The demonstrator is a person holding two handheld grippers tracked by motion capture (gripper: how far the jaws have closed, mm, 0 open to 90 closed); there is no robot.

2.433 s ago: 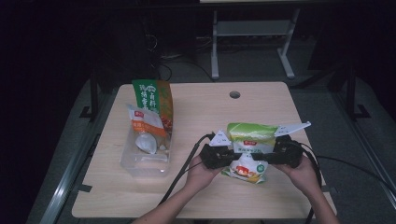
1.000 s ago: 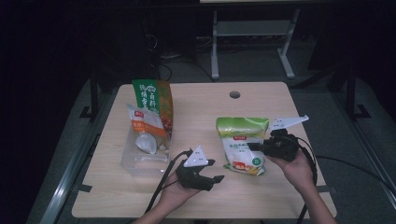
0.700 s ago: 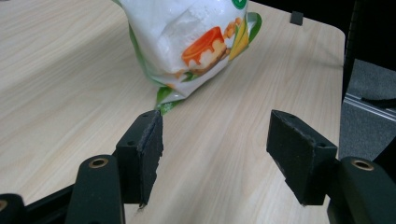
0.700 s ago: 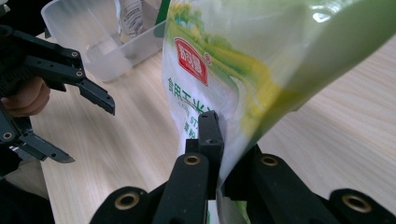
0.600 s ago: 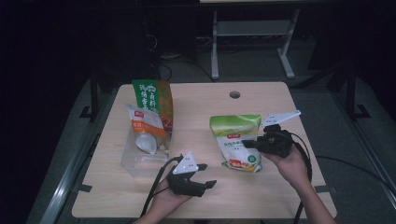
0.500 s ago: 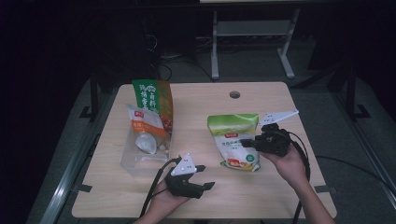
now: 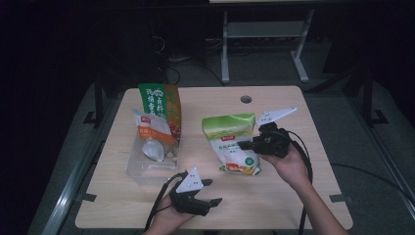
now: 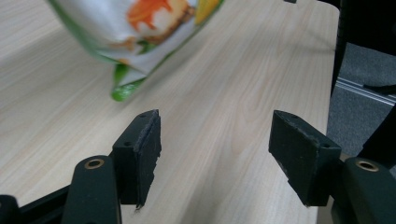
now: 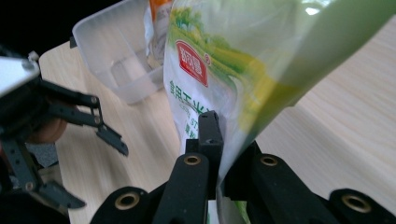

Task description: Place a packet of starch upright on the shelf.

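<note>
High view: the clear plastic bin [image 7: 147,169] holds an orange-green pouch [image 7: 161,105] and a white packet [image 7: 151,139]. The right gripper [image 7: 244,146] clamps the green snack bag [image 7: 232,139]. The left gripper [image 7: 211,192] has just been opening, with nothing between its jaws.

Green bag [image 7: 234,142] now lifted leftward in right gripper [image 7: 247,145]; left gripper [image 7: 209,192] withdrawn toward table edge, fingers just opening, empty.

High view sits above the near edge, looking forward and down over the whole surface [image 7: 274,196]. Left gripper view rides low, close along the wood. Right gripper view looks close up across it. All three share the green bag [image 7: 234,142] [image 8: 140,28] [image 9: 224,74].
</note>
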